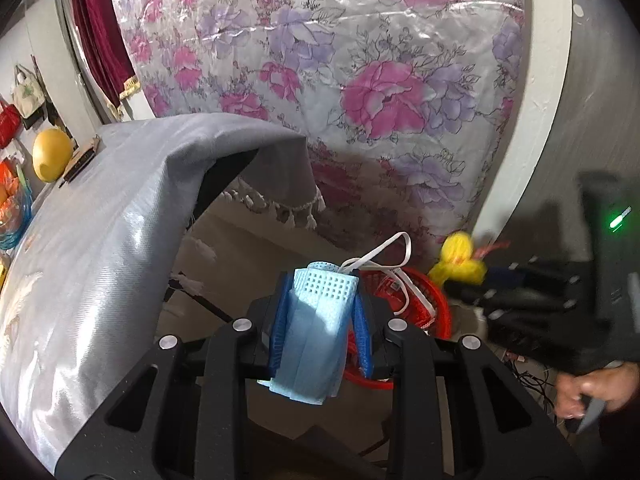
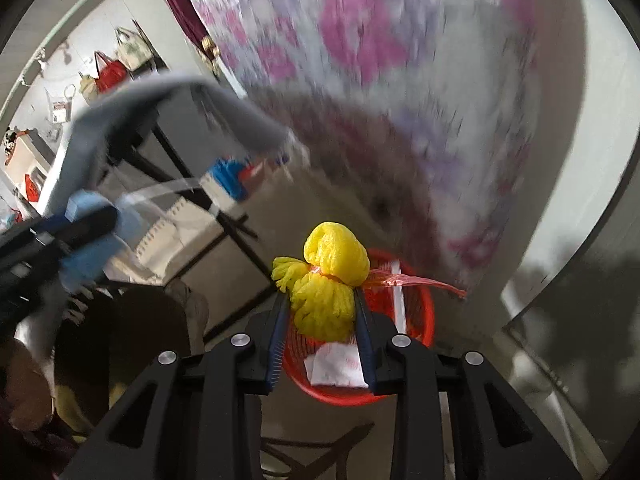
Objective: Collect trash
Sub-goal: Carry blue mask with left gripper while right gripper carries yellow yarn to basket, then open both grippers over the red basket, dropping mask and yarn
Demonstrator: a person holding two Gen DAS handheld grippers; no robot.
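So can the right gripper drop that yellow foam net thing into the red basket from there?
Probably yes. The right gripper holds the yellow foam net right above the round red plastic basket, with nothing between them. Its jaws only need to let go.

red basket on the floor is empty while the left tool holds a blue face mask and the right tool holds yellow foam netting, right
Not quite: the red basket is not empty. The right wrist view shows white paper already lying in it. The rest stands: the left tool holds the blue face mask, and the right tool holds the yellow foam netting.
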